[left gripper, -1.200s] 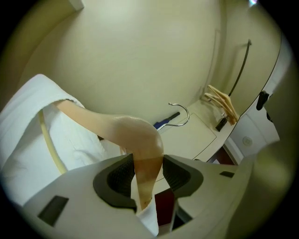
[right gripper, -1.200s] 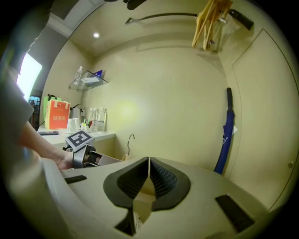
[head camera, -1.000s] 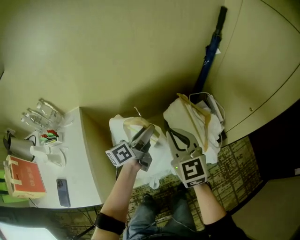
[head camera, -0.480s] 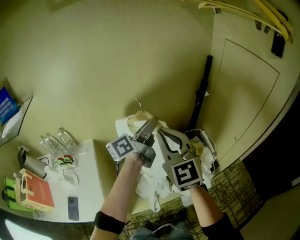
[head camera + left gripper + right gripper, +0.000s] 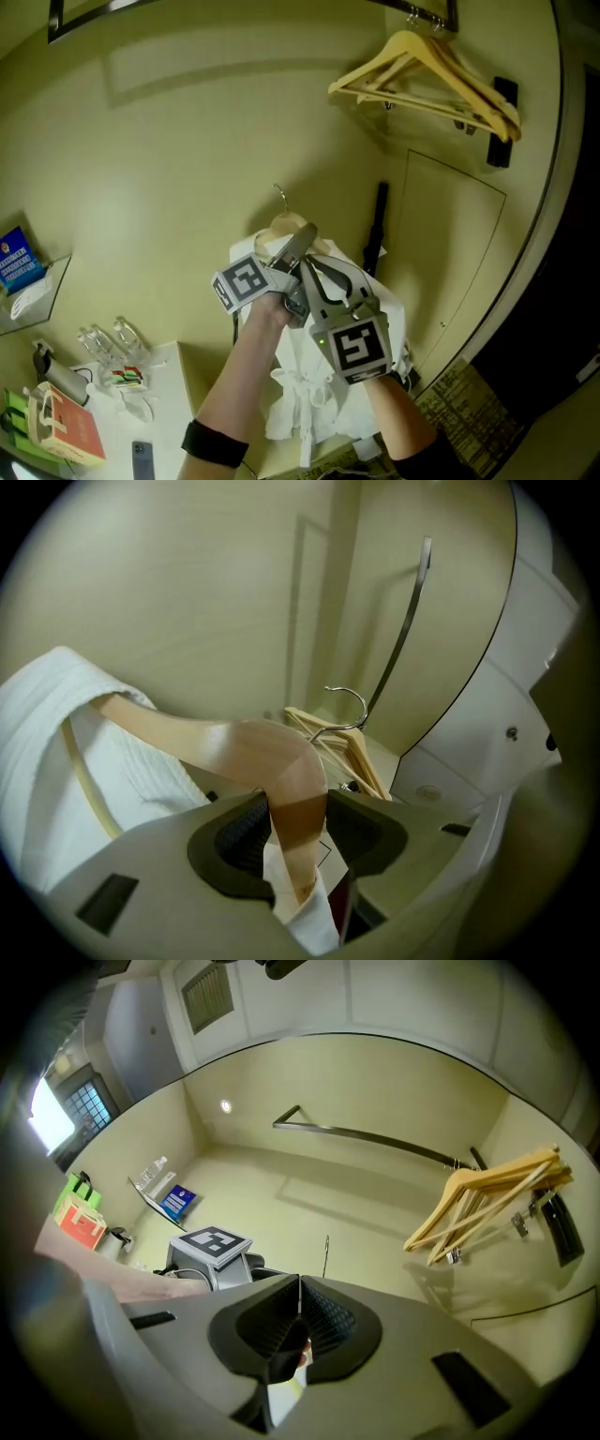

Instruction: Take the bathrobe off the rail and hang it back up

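L hand-held gripper (image 5: 300, 825) clamps the wooden hanger (image 5: 216, 742) w/ bathrobe (image 5: 298, 394) draped below, R hand-held gripper (image 5: 298, 1321) pinched shut beside it, so I'd hold the hook (image 5: 278, 199) upright & aim for the bare left end of the rail (image 5: 375, 1137), clear of the spare hangers (image 5: 483, 1192) at its right end.

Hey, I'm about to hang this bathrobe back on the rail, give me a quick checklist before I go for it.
1. Grip: the left tongs clamp the wooden hanger: ok.
2. Second grip: the right tongs are shut, with pale cloth between them, likely the bathrobe: ok.
3. The hook is free and points up: ok.
4. The rail has a bare stretch beside the empty hangers: ok.
5. Height, hook level with rail: not ok, it sits below.
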The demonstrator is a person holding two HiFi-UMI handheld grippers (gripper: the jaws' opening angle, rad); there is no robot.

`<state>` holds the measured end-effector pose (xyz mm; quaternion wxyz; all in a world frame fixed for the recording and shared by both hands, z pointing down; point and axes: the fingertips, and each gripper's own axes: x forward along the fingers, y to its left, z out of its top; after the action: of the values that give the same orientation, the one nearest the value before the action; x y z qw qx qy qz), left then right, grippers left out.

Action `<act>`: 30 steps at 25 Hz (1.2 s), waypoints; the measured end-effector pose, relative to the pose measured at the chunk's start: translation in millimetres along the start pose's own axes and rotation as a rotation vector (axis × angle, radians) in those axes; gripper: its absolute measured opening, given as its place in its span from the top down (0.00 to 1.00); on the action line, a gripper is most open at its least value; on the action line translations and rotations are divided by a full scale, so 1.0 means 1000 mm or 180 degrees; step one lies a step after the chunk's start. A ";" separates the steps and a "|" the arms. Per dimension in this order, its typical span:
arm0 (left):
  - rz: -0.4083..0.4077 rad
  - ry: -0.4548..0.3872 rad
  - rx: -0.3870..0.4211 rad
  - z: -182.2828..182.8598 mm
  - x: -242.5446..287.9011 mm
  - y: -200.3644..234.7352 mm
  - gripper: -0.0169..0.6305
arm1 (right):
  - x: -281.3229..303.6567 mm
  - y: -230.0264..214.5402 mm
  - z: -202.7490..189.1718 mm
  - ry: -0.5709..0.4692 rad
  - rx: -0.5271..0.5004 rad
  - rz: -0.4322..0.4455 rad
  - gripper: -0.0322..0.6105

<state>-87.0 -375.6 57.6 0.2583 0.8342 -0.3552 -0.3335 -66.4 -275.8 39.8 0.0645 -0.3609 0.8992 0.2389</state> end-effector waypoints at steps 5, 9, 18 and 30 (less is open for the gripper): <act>-0.0193 -0.0072 0.0160 0.042 0.034 -0.045 0.69 | 0.009 -0.032 0.044 -0.0209 -0.0110 -0.0171 0.91; -0.0339 -0.0074 0.0306 0.072 0.058 -0.091 0.69 | 0.015 -0.058 0.080 -0.0365 -0.0120 -0.0329 0.91; -0.0595 -0.0184 0.0564 0.135 0.079 -0.180 0.68 | 0.021 -0.084 0.162 -0.0731 -0.0255 -0.0544 0.92; -0.0637 -0.0165 0.0805 0.193 0.107 -0.253 0.68 | 0.033 -0.110 0.267 -0.1109 -0.0262 -0.0670 0.93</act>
<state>-67.3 -338.9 -275.7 0.1075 0.8824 -0.3159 -0.3316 -31.0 -238.0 -245.9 0.2288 -0.4084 0.8213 0.3262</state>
